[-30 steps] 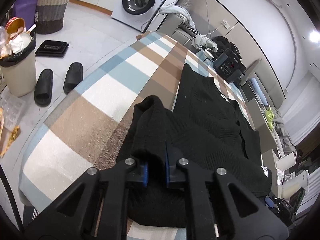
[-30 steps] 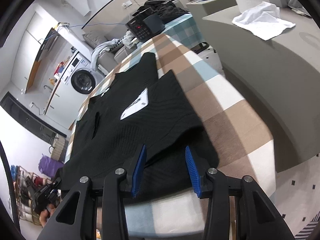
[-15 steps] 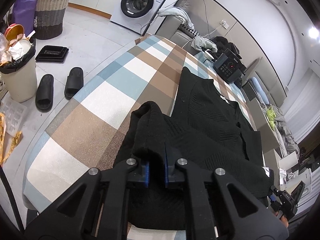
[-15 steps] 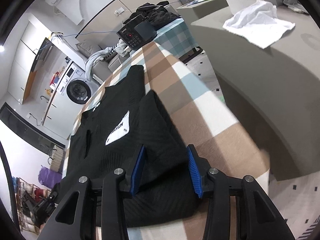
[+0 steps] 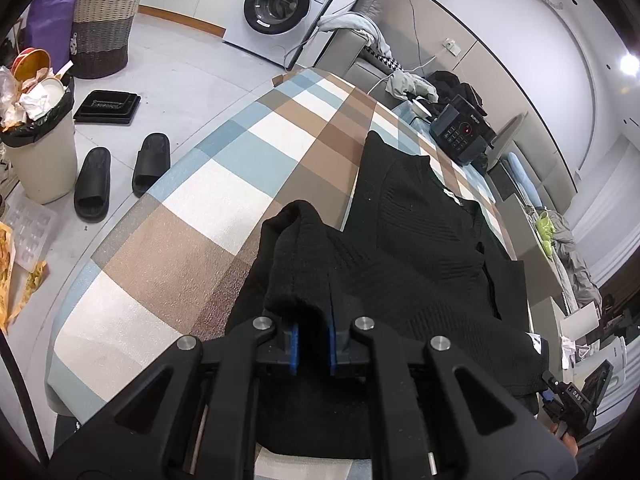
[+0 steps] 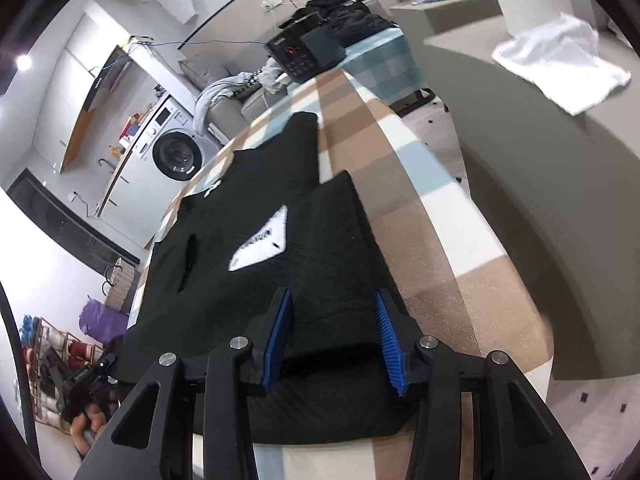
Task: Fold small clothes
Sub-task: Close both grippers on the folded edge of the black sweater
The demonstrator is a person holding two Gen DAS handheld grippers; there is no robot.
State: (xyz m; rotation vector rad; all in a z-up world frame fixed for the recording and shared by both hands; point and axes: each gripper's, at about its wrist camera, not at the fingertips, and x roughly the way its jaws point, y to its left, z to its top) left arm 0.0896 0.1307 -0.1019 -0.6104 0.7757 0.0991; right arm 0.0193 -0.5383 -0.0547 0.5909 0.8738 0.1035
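Black sweater point(image 5: 420, 248) fold pinched between left fingers point(image 5: 294, 340), right fingers point(image 6: 276, 340) astride its edge

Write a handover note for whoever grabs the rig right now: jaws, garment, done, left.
Left gripper: jaws shut on a raised fold of the black knit top.
Right gripper: jaws part open astride the other folded-in side, not pinching.
Top lies on the checked table, white label facing up.
Done: right side folded in.
Left: lay the left fold down, then probably fold lengthwise.

White washing machine point(image 5: 280, 8), tiled floor point(image 5: 180, 80)
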